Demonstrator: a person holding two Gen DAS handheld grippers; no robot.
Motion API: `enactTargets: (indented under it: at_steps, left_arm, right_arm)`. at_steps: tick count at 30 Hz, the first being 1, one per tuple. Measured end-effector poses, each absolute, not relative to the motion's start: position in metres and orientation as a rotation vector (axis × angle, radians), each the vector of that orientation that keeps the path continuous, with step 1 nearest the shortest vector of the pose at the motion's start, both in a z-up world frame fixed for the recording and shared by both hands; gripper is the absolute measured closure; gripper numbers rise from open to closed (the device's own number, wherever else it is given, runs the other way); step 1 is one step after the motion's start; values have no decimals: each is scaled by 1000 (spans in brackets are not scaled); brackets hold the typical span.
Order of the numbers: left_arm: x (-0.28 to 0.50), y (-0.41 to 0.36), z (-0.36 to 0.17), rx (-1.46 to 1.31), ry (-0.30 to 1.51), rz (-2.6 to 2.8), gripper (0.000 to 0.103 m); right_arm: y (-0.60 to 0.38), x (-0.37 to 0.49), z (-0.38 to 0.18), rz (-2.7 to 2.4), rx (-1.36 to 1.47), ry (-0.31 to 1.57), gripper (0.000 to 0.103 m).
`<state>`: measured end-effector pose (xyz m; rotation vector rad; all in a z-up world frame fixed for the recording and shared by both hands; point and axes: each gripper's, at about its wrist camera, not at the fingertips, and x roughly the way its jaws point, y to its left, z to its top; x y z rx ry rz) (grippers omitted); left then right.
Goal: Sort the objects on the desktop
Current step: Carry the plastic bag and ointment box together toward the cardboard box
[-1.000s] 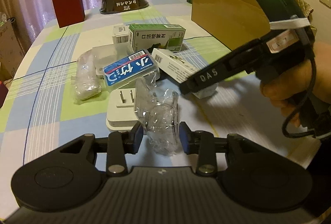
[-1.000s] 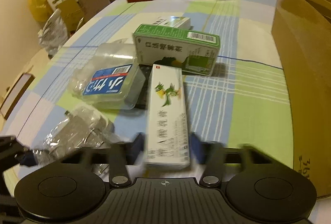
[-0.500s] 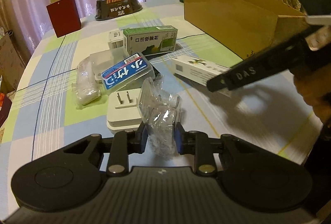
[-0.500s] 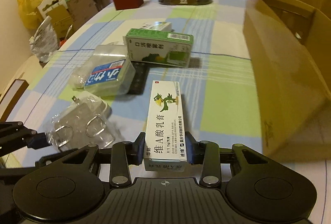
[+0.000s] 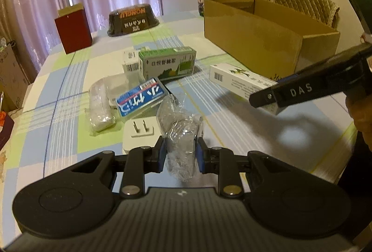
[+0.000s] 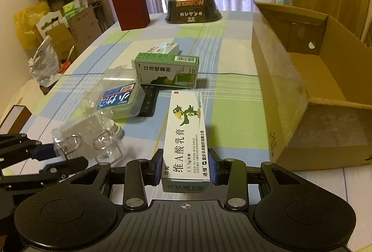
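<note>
My right gripper is clamped on the near end of a long white cardboard ointment box printed with a green cartoon bird; the box points straight ahead from my fingers, lifted off the checked blue, green and white tablecloth. My left gripper pinches a crumpled clear plastic packet between its blue pads, and the packet stands up loosely above them.

Ahead and to the right of the ointment box sits a large open brown cardboard carton, its near wall facing me, with bare bottom showing inside. Straight ahead of the box lies a green and white carton with a barcode, and behind that a smaller white box. Ahead and left of my right fingers lies a clear plastic case with a blue label, resting partly over a flat black object.

Just beyond my left fingers lies a white plug adapter with two metal prongs, touching the packet's side; a wrapped whitish bundle lies further left. Far ahead stand a dark red box and an upturned black bowl.
</note>
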<state>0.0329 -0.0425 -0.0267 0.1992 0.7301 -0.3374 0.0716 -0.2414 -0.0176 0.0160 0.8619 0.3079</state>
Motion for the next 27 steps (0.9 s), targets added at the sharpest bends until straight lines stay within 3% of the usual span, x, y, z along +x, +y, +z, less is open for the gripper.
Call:
enactTargets:
  at_steps: [27]
  left_arm:
    - [18, -68, 48, 184, 585, -376, 81]
  right_arm:
    - [-277, 32, 56, 241, 3, 688, 65]
